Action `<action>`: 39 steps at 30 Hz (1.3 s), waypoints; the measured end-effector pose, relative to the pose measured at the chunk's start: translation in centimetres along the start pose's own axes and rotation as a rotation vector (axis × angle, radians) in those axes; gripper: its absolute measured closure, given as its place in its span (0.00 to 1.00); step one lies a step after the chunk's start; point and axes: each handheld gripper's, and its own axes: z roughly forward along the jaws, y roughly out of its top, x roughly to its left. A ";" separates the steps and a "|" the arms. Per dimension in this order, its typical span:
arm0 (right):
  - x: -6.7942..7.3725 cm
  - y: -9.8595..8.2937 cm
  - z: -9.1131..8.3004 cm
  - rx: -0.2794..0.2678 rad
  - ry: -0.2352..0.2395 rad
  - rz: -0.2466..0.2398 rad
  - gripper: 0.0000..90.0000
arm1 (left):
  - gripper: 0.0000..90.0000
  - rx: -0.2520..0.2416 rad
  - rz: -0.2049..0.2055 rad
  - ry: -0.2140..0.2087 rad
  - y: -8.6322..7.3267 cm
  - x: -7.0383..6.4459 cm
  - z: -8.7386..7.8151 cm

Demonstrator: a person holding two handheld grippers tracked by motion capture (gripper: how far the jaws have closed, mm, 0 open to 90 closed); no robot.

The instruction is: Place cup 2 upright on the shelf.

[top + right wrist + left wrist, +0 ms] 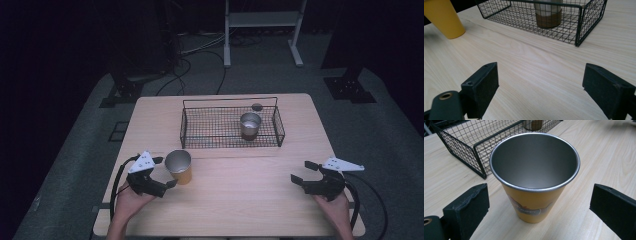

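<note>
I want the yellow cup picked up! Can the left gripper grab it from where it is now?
Probably yes. The left gripper is open, with a jaw on each side of the yellow cup, which stands upright on the table outside the wire basket. Nothing sits between jaws and cup.

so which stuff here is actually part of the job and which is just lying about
In play, as far as the frames suggest:
- yellow cup, between the open left gripper jaws
- wire basket
- brown cup in the basket
- right gripper, open

Lying about:
- small dark disc behind the basket
- floor cables
</note>
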 end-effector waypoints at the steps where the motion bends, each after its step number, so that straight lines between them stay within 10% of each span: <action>1: 0.0 0.0 0.1 0.002 -0.001 -0.003 0.14 | 0.02 0.003 0.001 0.001 0.1 0.0 0.1; 39: 0.1 0.0 -0.1 -0.011 0.015 0.001 0.14 | 0.02 0.062 -0.019 -0.027 1.8 0.9 3.3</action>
